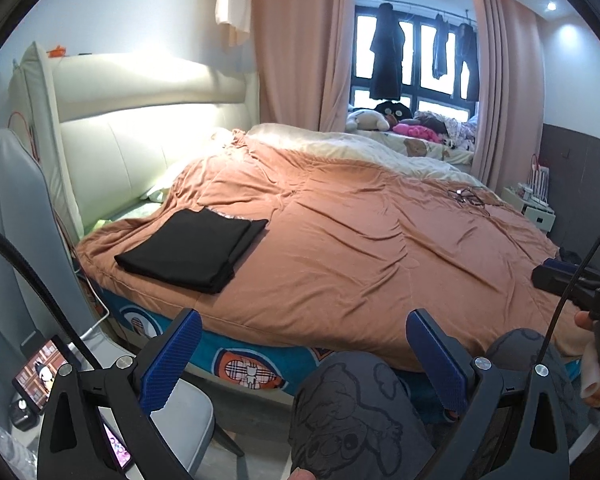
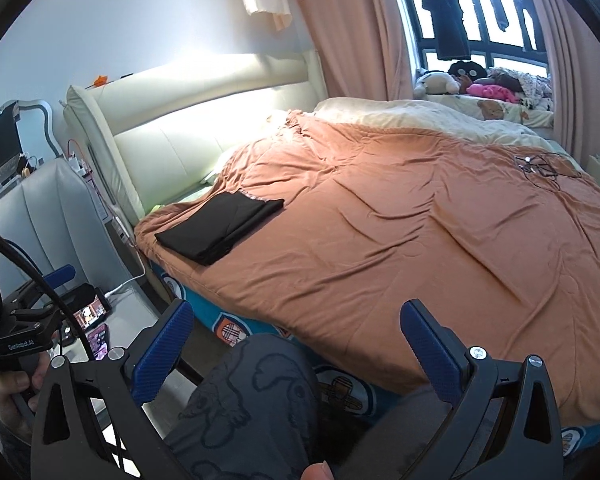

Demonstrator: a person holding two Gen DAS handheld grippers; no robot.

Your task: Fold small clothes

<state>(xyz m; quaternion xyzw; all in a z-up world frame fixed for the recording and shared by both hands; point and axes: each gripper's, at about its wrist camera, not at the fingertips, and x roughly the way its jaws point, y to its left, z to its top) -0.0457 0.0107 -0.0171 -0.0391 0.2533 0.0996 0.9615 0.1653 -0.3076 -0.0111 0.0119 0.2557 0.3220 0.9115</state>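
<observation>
Because the black cloth (image 1: 192, 250) is already folded into a neat flat stack, it is left alone on the bed (image 1: 360, 240), near the headboard (image 1: 148, 120), so that it is out of the way. Nothing is held by the left hand-held gripper (image 1: 304, 360); its blue pads are spread wide apart with only a knee (image 1: 352, 408) seen between them. The right hand-held gripper (image 2: 296, 348) is also held wide open and empty. Both are pointed down a little at the bed edge, likely because this fold is judged to be finished. From the left hand-held gripper, the black cloth is seen ahead and a bit to the left, well apart. From the right hand-held gripper, it is farther ahead and more to the left.
</observation>
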